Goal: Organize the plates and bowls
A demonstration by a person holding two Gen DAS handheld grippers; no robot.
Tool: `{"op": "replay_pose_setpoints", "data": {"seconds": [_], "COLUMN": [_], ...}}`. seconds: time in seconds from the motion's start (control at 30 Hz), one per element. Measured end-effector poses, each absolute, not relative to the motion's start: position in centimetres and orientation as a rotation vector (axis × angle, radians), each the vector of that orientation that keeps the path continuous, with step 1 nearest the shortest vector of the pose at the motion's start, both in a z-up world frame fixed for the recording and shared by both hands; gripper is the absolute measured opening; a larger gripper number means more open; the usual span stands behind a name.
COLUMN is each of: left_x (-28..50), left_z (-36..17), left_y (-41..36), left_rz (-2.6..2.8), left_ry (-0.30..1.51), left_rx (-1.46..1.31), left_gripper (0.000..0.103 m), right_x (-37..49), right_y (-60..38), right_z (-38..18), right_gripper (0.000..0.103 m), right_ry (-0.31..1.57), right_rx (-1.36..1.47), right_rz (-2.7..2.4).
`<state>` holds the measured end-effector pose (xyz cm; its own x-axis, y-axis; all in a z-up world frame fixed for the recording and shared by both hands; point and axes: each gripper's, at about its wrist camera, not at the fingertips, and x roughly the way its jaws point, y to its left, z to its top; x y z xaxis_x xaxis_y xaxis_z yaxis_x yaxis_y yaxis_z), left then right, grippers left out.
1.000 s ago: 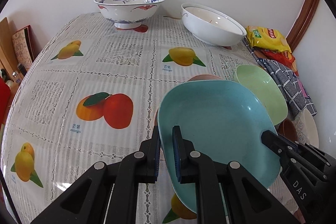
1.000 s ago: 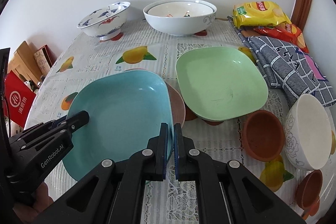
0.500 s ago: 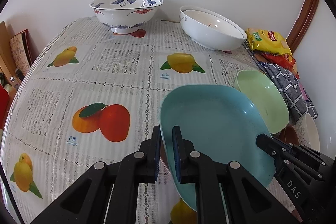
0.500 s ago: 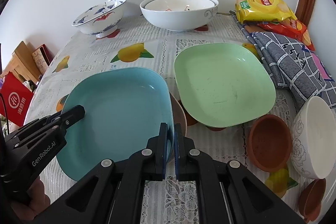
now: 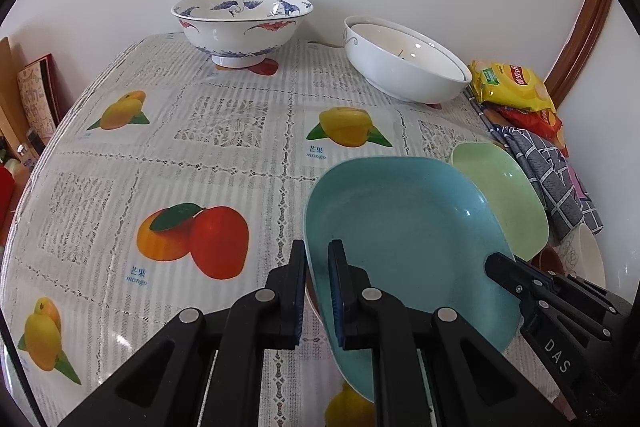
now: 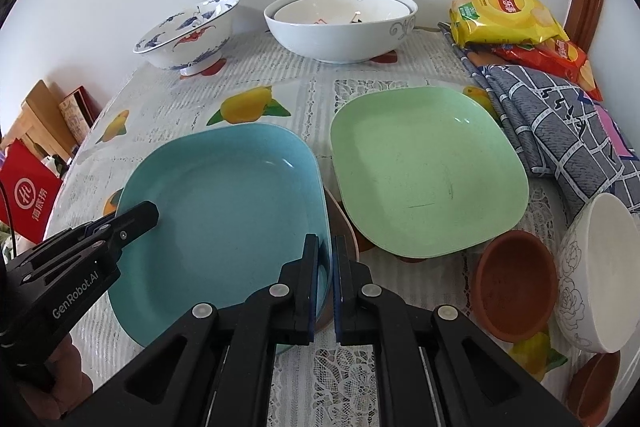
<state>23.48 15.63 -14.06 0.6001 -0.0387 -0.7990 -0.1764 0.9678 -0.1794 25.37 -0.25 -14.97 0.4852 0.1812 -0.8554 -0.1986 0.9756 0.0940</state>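
Over the fruit-print tablecloth point(image 5: 224, 163) I hold the blue plate point(image 6: 224, 211) just beside the green plate point(image 6: 424, 171): my left gripper point(image 5: 318, 291) clamps its left rim between narrow jaws, my right gripper point(image 6: 326, 283) pinches its right rim.

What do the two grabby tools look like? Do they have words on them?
Both are black plastic. The left tool and right tool each have two flat fingers with blue ribbed pads, joined by angled struts with round silver rivets. White letters say "GenRobot.AI" on the left one's side, seen from the right camera, and "DAS" on the right one.
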Motion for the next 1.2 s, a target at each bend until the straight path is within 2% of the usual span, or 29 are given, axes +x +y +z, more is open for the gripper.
{"op": "replay_pose_setpoints", "data": {"seconds": [0.63,0.7,0.73,0.77,0.83,0.93,1.0,1.07,1.2], "left_x": [22.5,22.4,22.4,22.3,22.1,21.9,21.5,21.1,20.1], "left_z": [-14.3,-14.4,-14.4,-14.4,-14.4,-14.6,-14.5,-14.1,-12.8], "left_y": [14.6,14.5,14.4,14.4,14.1,13.5,13.2,13.0,12.5], "left_rz": [0.11,0.123,0.126,0.127,0.129,0.128,0.14,0.146,0.152], "left_ry": [0.964,0.974,0.978,0.981,0.993,1.03,1.029,1.018,0.995], "left_rx": [-0.225,-0.22,-0.22,-0.219,-0.214,-0.207,-0.197,-0.193,-0.188], "left_gripper": [0.012,0.012,0.013,0.014,0.016,0.028,0.04,0.044,0.045], "right_x": [25.3,25.1,24.9,24.8,24.3,23.5,23.0,22.5,21.4], "right_y": [-0.8,-0.9,-1.1,-1.3,-1.8,-2.6,-3.2,-3.6,-4.7], "right_z": [-15.3,-14.8,-14.5,-14.2,-13.7,-13.3,-13.1,-12.9,-12.2], "right_gripper": [0.009,0.017,0.027,0.034,0.034,0.034,0.034,0.034,0.034], "right_ry": [1.027,1.008,0.997,0.986,0.976,0.984,0.985,0.984,0.976], "right_rx": [-0.055,-0.062,-0.061,-0.06,-0.055,-0.03,-0.016,-0.011,0.009], "right_rz": [0.262,0.261,0.258,0.255,0.251,0.252,0.252,0.246,0.232]}}
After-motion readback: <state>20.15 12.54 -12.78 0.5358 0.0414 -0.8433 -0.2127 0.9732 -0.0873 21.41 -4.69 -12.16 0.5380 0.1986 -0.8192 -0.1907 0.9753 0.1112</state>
